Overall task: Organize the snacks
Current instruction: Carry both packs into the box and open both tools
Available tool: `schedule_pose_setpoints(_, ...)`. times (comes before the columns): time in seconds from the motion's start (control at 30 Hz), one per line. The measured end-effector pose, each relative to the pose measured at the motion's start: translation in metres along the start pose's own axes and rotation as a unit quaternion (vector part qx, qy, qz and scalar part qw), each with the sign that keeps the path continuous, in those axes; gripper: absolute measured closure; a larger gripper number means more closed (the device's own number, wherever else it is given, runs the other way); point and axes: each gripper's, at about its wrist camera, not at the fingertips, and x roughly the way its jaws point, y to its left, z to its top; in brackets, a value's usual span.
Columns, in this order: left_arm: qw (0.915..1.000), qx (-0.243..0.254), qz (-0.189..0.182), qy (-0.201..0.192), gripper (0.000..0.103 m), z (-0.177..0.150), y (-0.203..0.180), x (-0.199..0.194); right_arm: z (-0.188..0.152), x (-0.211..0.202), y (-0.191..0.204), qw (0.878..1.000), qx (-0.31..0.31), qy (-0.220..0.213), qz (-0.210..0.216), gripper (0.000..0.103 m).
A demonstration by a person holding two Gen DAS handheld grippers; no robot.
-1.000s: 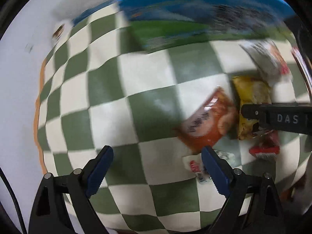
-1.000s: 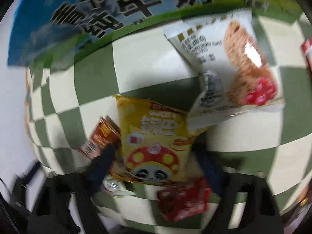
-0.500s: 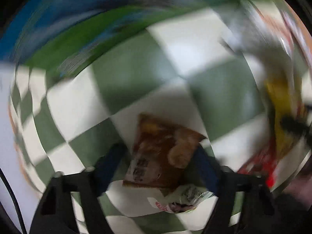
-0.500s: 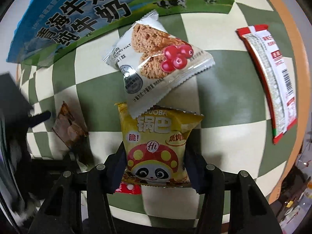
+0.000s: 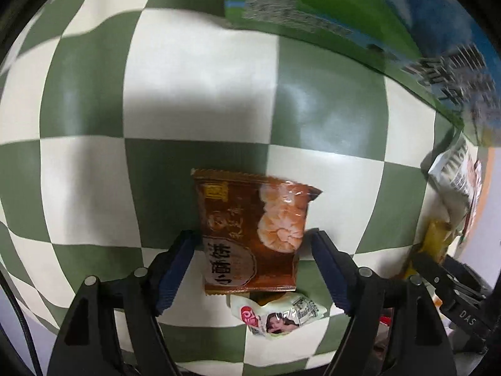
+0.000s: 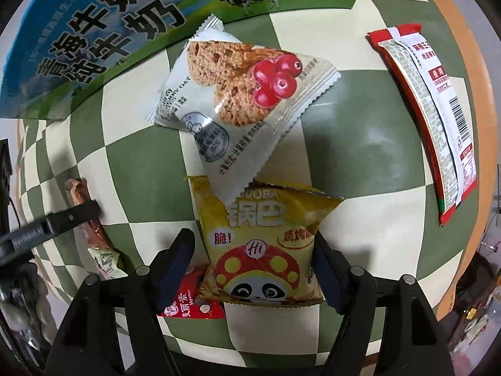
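Note:
In the left wrist view my left gripper [image 5: 252,244] is open, its blue pads either side of a brown snack packet [image 5: 250,232] lying on the green-and-cream checkered cloth [image 5: 200,87]. A small pale green packet [image 5: 277,316] lies just below it. In the right wrist view my right gripper [image 6: 252,244] is open, its pads either side of a yellow panda snack packet [image 6: 263,244]. A white oat-cookie packet [image 6: 241,100] overlaps the yellow packet's top edge. A red packet [image 6: 191,304] lies partly under the yellow one. Whether the pads touch the packets is unclear.
A blue-and-green milk carton box [image 6: 103,31] stands at the back; it also shows in the left wrist view [image 5: 344,25]. A long red-and-white snack bar [image 6: 429,119] lies near the cloth's right edge. The left gripper's finger [image 6: 53,222] shows at left, over the brown packet.
My left gripper swung in from open cloth to straddle the brown packet. My right gripper settled around the yellow panda packet, and both views became steady and sharp.

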Motion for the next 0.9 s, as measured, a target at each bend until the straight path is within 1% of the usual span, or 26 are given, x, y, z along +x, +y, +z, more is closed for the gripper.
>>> schedule_pose_setpoints(0.03,0.9999,0.003,0.004,-0.013,0.028,-0.003,-0.004,-0.002,0.001,0.001,-0.002,1.0,-0.003,0.0,-0.002,0.027)
schedule_pose_setpoints(0.07,0.9997,0.004,0.007,-0.025,0.038,-0.005,-0.006,-0.005,0.0,0.001,0.0,1.0,-0.006,-0.004,-0.006,0.028)
schedule_pose_setpoints(0.1,0.9992,0.007,0.013,-0.036,0.048,-0.008,-0.008,-0.009,-0.001,0.003,0.004,1.0,-0.008,-0.008,-0.009,0.034)
schedule_pose_setpoints(0.13,0.999,0.008,0.013,-0.042,0.048,-0.01,-0.008,-0.011,-0.001,0.004,0.008,1.0,-0.013,-0.012,-0.02,0.039)
schedule_pose_setpoints(0.17,0.9988,0.007,0.012,-0.047,0.048,-0.017,-0.018,-0.014,-0.004,0.004,0.011,0.999,-0.021,-0.018,-0.038,0.043)
schedule_pose_setpoints(0.2,0.9986,0.006,0.012,-0.052,0.048,-0.019,-0.019,-0.017,-0.007,0.004,0.011,0.999,-0.024,-0.024,-0.041,0.047)
schedule_pose_setpoints(0.33,0.9978,-0.005,-0.001,-0.065,0.048,-0.031,-0.023,-0.034,-0.019,-0.006,0.018,0.998,-0.038,-0.039,-0.039,0.052)
schedule_pose_setpoints(0.47,0.996,-0.01,-0.021,-0.086,0.048,-0.046,-0.025,-0.063,-0.035,-0.019,0.024,0.998,-0.043,-0.048,-0.016,0.054)
schedule_pose_setpoints(0.53,0.9944,-0.005,-0.029,-0.101,0.048,-0.052,-0.03,-0.082,-0.042,-0.032,0.03,0.997,-0.049,-0.059,-0.001,0.054)
schedule_pose_setpoints(0.6,0.9928,-0.001,-0.039,-0.113,0.048,-0.056,-0.026,-0.099,-0.045,-0.044,0.033,0.996,-0.056,-0.068,0.008,0.054)
schedule_pose_setpoints(0.63,0.9916,0.001,-0.045,-0.121,0.048,-0.049,-0.024,-0.109,-0.047,-0.051,0.036,0.995,-0.06,-0.074,0.014,0.054)
schedule_pose_setpoints(0.7,0.9894,0.004,-0.058,-0.133,0.048,-0.049,-0.022,-0.129,-0.049,-0.069,0.04,0.994,-0.067,-0.086,0.029,0.054)
schedule_pose_setpoints(0.8,0.9844,0.01,-0.087,-0.152,0.048,-0.047,-0.03,-0.161,-0.047,-0.093,0.042,0.991,-0.069,-0.1,0.054,0.054)
schedule_pose_setpoints(0.83,0.9829,0.013,-0.095,-0.157,0.048,-0.042,-0.014,-0.17,-0.04,-0.104,0.04,0.99,-0.071,-0.108,0.063,0.054)
schedule_pose_setpoints(0.87,0.9811,0.018,-0.103,-0.163,0.048,-0.039,-0.022,-0.178,-0.038,-0.113,0.041,0.988,-0.073,-0.115,0.07,0.054)
schedule_pose_setpoints(0.9,0.9796,0.023,-0.108,-0.168,0.048,-0.028,-0.03,-0.184,-0.036,-0.125,0.041,0.986,-0.075,-0.125,0.076,0.054)
